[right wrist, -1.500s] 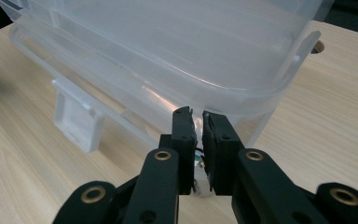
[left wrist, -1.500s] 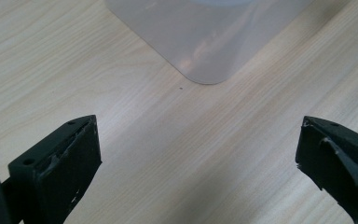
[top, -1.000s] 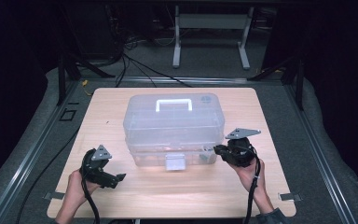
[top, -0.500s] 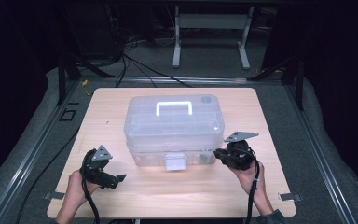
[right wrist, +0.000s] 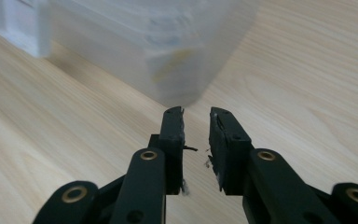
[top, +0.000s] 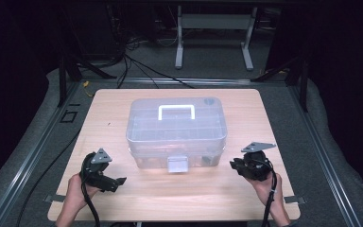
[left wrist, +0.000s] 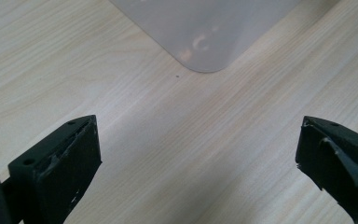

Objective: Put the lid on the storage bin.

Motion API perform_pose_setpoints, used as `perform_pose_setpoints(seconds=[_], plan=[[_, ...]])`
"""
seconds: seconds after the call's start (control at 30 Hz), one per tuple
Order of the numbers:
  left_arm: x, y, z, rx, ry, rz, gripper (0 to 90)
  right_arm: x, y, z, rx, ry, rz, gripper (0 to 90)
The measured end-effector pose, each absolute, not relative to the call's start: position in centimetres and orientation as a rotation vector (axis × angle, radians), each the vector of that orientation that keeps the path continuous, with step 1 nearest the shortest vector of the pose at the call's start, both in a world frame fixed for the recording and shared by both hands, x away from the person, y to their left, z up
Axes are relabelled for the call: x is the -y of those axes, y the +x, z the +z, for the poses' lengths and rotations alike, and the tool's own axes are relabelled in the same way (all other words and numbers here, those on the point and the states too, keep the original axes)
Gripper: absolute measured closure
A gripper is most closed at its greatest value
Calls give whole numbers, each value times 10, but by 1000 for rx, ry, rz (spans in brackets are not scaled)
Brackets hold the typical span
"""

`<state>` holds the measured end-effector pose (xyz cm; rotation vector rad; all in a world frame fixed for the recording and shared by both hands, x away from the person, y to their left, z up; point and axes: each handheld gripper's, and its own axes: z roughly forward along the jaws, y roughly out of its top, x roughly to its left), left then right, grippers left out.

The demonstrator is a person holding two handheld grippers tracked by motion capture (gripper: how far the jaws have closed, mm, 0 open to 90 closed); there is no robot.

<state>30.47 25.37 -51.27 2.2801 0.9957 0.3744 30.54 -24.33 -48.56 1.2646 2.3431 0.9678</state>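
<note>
A translucent plastic storage box (top: 177,130) with a white handle (top: 176,112) and a front latch (top: 177,164) stands shut in the middle of the wooden table (top: 123,101). My left gripper (top: 116,182) rests near the front left, its jaws wide open (left wrist: 198,140) over bare wood, with the box's corner (left wrist: 205,28) ahead of it. My right gripper (top: 234,165) sits off the box's front right corner. Its jaws (right wrist: 196,116) have just been opening to a narrow gap, with nothing between them. The box's corner (right wrist: 158,42) is blurred ahead of them.
Bare wood runs along the table's near edge (top: 179,203) between the two hands. Dark padded floor, metal rails (top: 33,151) and cables surround the table. A white stand (top: 212,28) is behind it.
My right gripper has drawn back from the box's front right corner, toward the near edge and slightly right. The left gripper and the box have stayed put.
</note>
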Motion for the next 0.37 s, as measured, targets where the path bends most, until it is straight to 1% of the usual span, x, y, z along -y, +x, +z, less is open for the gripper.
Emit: perform_pose_setpoints(seconds=[0.03, 0.07, 0.13, 0.17, 0.2, 0.23, 0.27, 0.3, 0.37], plan=[[-254, 305, -513, -996, 2280, 374, 0, 243, 305, -486, -2343, 1265, 968, 745], [-256, 306, -514, -999, 2285, 373, 0, 256, 305, -493, -2318, 1294, 966, 695], [-257, 306, -515, -1015, 2273, 373, 0, 268, 304, -501, -2301, 1329, 910, 639], [-257, 306, -515, -1015, 2273, 373, 0, 268, 304, -501, -2301, 1329, 910, 639], [-258, 307, -518, -1020, 2274, 368, 0, 277, 306, -508, -2324, 1372, 889, 458], [-258, 307, -518, -1020, 2274, 368, 0, 277, 306, -508, -2324, 1372, 889, 458], [-259, 308, -519, -1023, 2274, 364, 0, 282, 310, -520, -2303, 1403, 939, 291], [-259, 308, -519, -1023, 2274, 364, 0, 282, 310, -520, -2303, 1403, 939, 291], [-260, 309, -520, -1029, 2264, 357, 0, 286, 313, -526, -2301, 1417, 944, 188]])
